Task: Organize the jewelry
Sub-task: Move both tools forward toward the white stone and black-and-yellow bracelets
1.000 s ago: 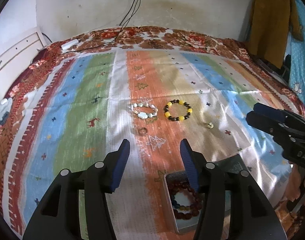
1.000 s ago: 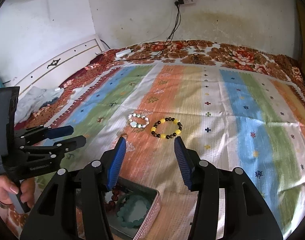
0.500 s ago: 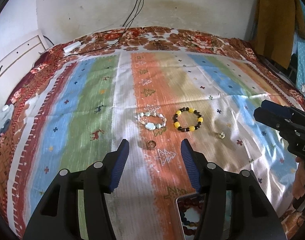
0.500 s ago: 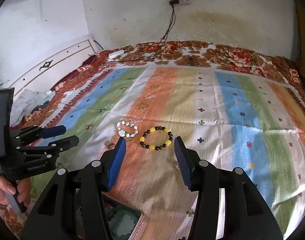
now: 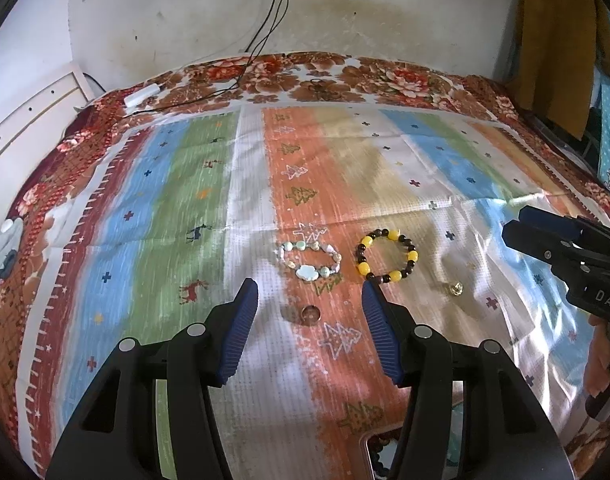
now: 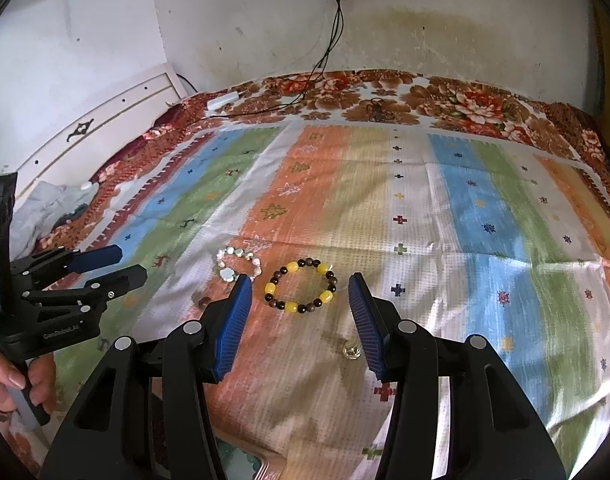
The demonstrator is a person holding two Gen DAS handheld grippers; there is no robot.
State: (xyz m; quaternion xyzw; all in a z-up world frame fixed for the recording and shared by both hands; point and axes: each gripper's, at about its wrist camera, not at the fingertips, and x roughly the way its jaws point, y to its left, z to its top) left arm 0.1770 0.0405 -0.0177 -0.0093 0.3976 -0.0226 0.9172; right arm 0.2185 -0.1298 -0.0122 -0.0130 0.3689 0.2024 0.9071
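We judge the job partly done. A metal tin (image 5: 371, 450) at the near edge of the striped bed cover (image 5: 209, 184) already holds dark beads. Beyond it lie a yellow-and-black bead bracelet (image 5: 386, 255), a pale shell bracelet (image 5: 308, 260), a brown ring (image 5: 309, 314) and a small gold piece (image 5: 455, 289). Left tongs (image 5: 309, 334) and right tongs (image 6: 299, 324) gape empty.

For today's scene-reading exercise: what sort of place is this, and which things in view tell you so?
Most likely a bedroom at home: a wide bed under a striped patterned cloth and a brown floral bedspread, a white wooden headboard, and clothes hanging at the wall.
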